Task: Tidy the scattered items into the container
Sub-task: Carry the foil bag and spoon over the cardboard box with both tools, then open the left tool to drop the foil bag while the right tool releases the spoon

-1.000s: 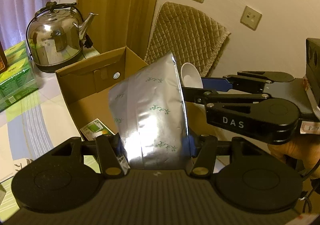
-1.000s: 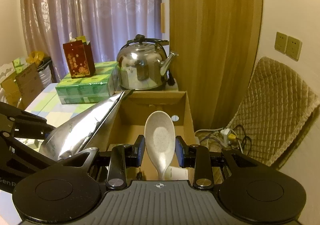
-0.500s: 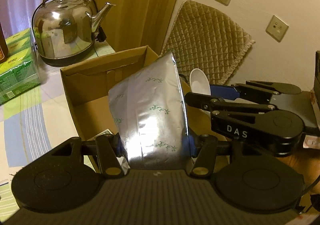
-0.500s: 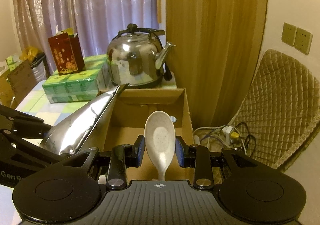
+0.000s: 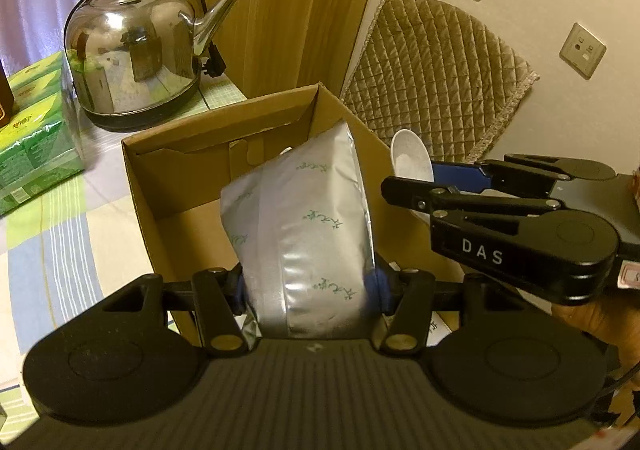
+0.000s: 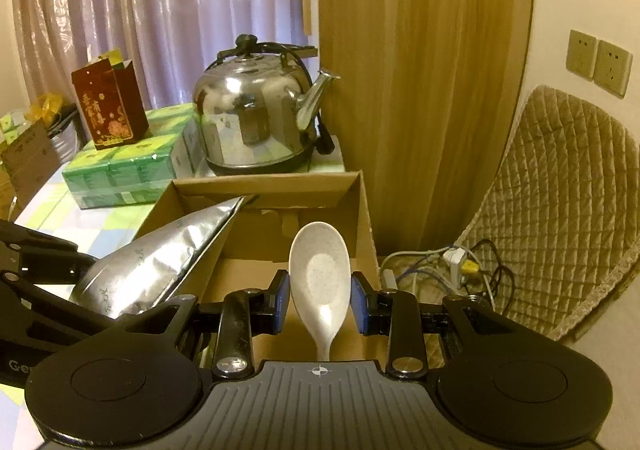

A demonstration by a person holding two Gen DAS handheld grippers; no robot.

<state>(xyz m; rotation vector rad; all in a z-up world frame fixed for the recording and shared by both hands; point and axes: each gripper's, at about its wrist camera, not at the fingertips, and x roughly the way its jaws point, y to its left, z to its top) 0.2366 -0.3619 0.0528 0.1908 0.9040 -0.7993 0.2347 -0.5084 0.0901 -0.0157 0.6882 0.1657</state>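
Observation:
My left gripper (image 5: 308, 286) is shut on a silver foil pouch (image 5: 304, 217) with green markings. The pouch stands tilted over the open cardboard box (image 5: 180, 185), its top corner reaching past the near wall. In the right wrist view the same pouch (image 6: 160, 262) leans over the box's left wall (image 6: 160, 205). My right gripper (image 6: 320, 298) is shut on a white speckled spoon (image 6: 320, 274), bowl up, above the right half of the box. The two grippers sit side by side, almost touching.
A steel kettle (image 6: 256, 117) stands just behind the box. Green packs (image 6: 120, 169) with a red paper bag (image 6: 108, 105) on top lie to its left. A quilted chair back (image 6: 560, 209) and tangled cables (image 6: 460, 270) are at the right, off the table.
Both grippers have moved forward toward the box with the pouch and spoon still held. The kettle and the box's far wall look nearer.

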